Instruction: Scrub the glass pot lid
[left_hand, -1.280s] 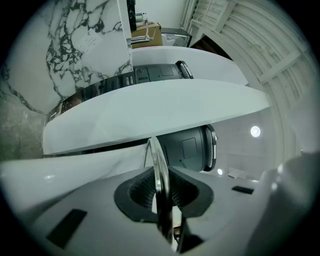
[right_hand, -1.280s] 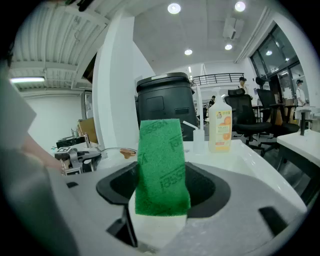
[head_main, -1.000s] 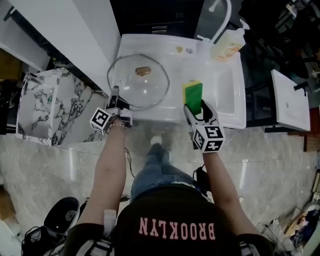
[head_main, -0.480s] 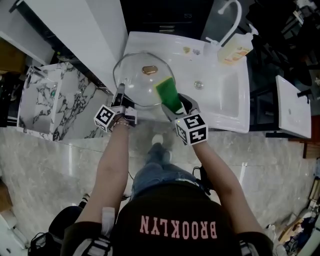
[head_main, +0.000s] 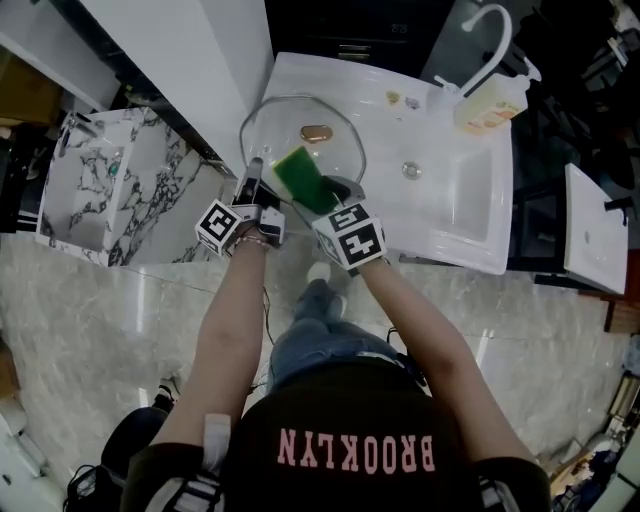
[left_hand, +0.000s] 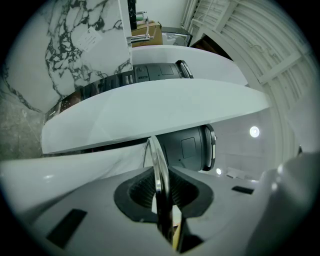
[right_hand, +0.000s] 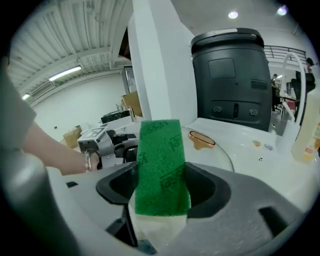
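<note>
**Sponge over the lid, scrubbing apparently just starting**
The glass pot lid lies dome-up at the washbasin's left end, its near rim pinched in the left gripper. The right gripper, clamped on a green scouring sponge, holds it over the lid's near half; whether it touches is unclear. No suds show, so nearly all the scrubbing seems left.

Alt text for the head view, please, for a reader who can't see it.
Seen from above, a person's left tongs clamp the rim of a glass pot lid at a white sink, while the right tongs hold a green sponge over it. A soap bottle stands by the faucet.
</note>
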